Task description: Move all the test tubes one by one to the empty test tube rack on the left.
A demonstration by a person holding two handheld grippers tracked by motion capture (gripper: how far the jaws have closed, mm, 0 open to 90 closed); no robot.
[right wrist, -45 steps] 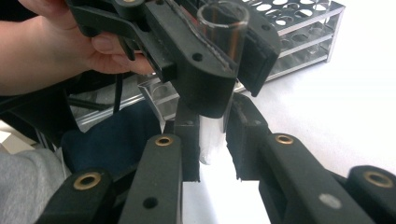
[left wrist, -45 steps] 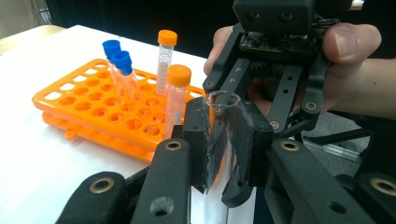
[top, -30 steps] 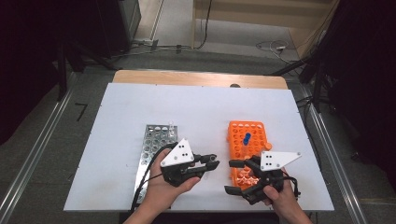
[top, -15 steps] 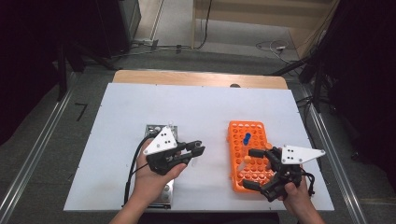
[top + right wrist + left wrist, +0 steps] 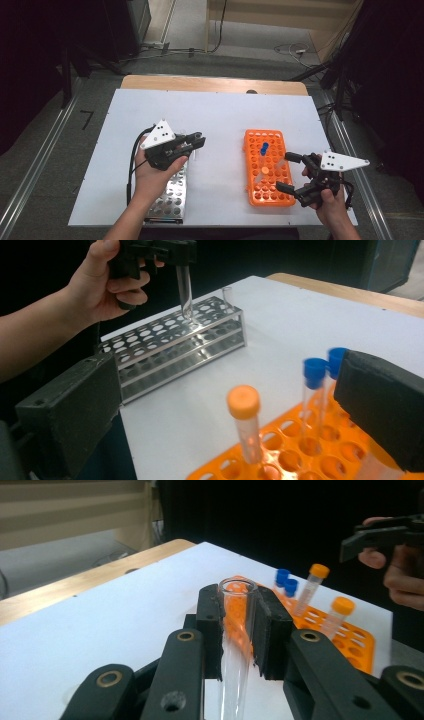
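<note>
My left gripper [image 5: 194, 142] is shut on a clear, uncapped glass tube [image 5: 235, 630], held upright between the pads. In the right gripper view that tube [image 5: 185, 290] hangs from the left gripper [image 5: 172, 252], its lower end just over the far end of the metal rack [image 5: 175, 345]. I cannot tell whether it has entered a hole. My right gripper [image 5: 287, 173] is open wide at the right near corner of the orange rack [image 5: 255, 170]. An orange-capped tube [image 5: 244, 412] and two blue-capped tubes [image 5: 315, 375] stand in that rack between the right gripper's spread jaws.
Another clear tube [image 5: 227, 292] stands in the metal rack's [image 5: 170, 197] far corner. The white table top [image 5: 220, 115] stretches beyond both racks to a wooden edge [image 5: 210, 84]. Metal rails run along the floor on both sides.
My left gripper has moved left and away from the person, carrying the clear tube to the metal rack's far end. My right gripper has pulled back right off the orange rack, jaws apart.
</note>
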